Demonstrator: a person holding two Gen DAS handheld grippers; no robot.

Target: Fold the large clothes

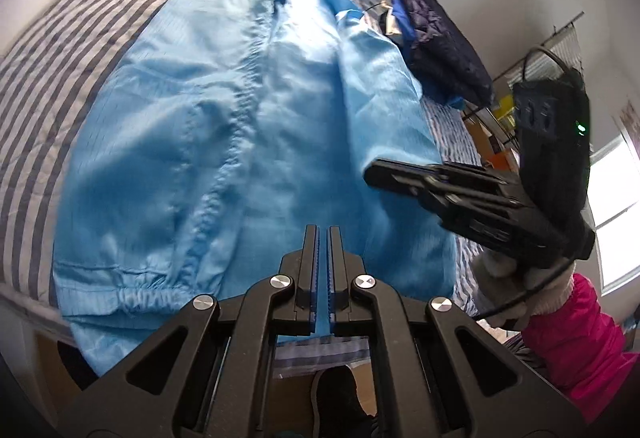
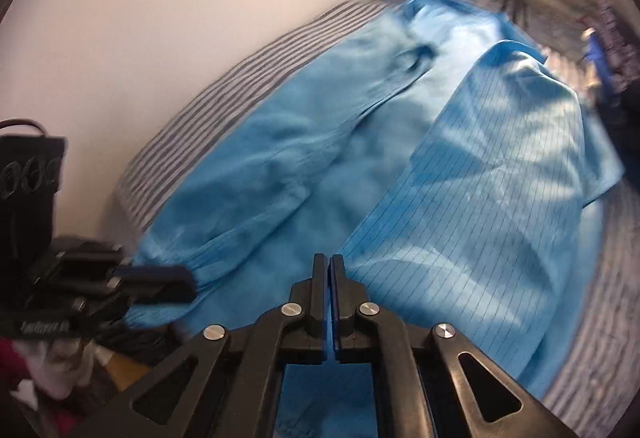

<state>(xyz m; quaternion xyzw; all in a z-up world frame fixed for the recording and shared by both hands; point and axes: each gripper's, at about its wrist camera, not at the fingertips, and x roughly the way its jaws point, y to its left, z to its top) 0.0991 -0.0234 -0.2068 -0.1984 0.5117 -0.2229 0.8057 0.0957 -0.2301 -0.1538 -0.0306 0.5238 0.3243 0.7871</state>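
Jacket (image 1: 240, 117), light blue, lies spread across the striped bed (image 1: 60, 57). Left claw (image 1: 323, 234) hangs over the bed's near edge, pressed together. Right claw (image 2: 330, 262) looks pressed together too, can't tell if it's pinching cloth.

The left gripper (image 1: 323, 234) points down, its 2 fingers pressed together with nothing between them. The right gripper (image 2: 329, 264) also points down, fingers almost touching, held by a gloved hand (image 1: 508, 278) with a pink sleeve (image 1: 568, 342).
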